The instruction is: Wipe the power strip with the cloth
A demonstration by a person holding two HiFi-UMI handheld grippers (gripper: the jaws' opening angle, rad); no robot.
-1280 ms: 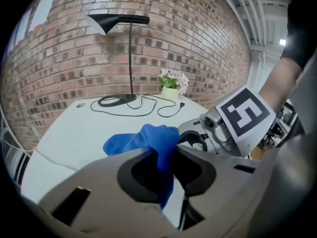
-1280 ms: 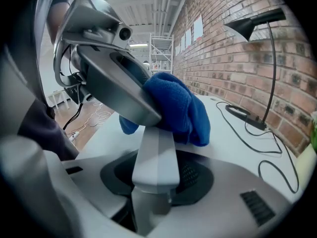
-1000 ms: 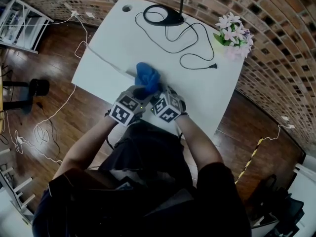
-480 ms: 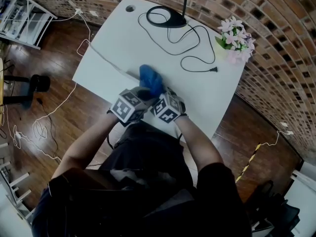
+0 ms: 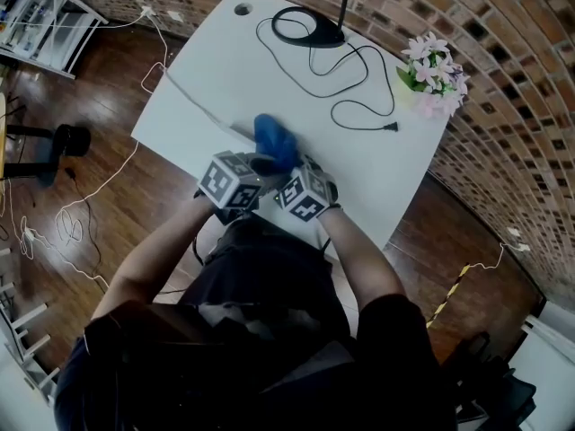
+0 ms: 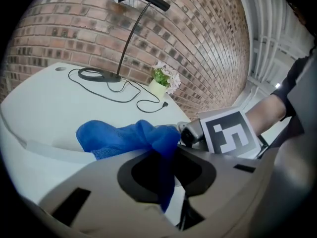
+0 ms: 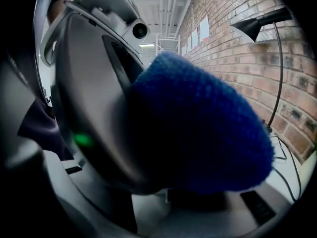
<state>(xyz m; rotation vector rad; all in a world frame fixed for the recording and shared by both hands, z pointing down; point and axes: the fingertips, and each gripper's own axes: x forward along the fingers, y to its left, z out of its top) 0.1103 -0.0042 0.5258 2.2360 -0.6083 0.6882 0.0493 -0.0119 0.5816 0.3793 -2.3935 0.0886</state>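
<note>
Since a second ago the left hand-held gripper [image 6: 167, 168] has rolled a little, while the blue cloth [image 5: 274, 142] has barely shifted on the table [image 5: 225, 70]. That cloth lies bunched close to the table's near edge, draped over the white power strip [image 6: 44, 148], whose bare length runs out to the left from under it. The left hand-held gripper is clenched on the cloth's near end, with a fold hanging down between its jaws. The right hand-held gripper [image 5: 292, 176] sits just beside it on the right, against the same bunch. The cloth fills that gripper's own view, so I cannot tell whether its jaws are clamped on anything. On the far side of the table stands a black lamp [image 5: 319, 34], and its loose plug [image 5: 390, 127] lies on the bare tabletop to the right of the cloth. At the far right corner a small pot [image 6: 157, 88] holds pink and white flowers [image 5: 431, 61] with green leaves.
</note>
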